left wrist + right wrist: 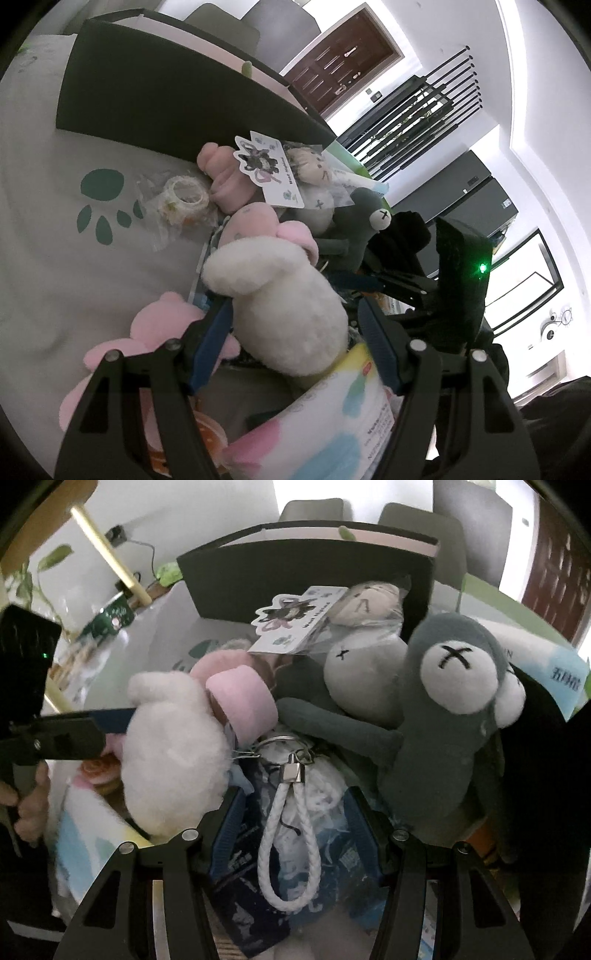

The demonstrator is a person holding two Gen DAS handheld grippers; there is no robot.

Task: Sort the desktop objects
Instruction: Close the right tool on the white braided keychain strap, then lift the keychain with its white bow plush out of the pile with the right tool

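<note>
A white plush toy (pixel 288 306) stands between the blue pads of my left gripper (pixel 295 302), which is shut on it; its left pad (pixel 218 332) presses into the fur. From the right wrist view the same toy (pixel 173 753) shows with one left-gripper finger (pixel 114 716) against it. My right gripper (pixel 295 797) points down, open, over a white braided key strap (pixel 288 849) with a metal ring (pixel 280 746). The strap lies on a blue printed packet (pixel 258 904), midway between the pads without touching them.
A dark grey plush with crossed eyes (pixel 443 720) leans at the right, beside a pale doll in a bag with a card (pixel 362 679). Pink plushes (pixel 162 325), bagged tape (pixel 184 195) and a tissue pack (pixel 332 417) lie around. Behind stands a black box (pixel 166 99).
</note>
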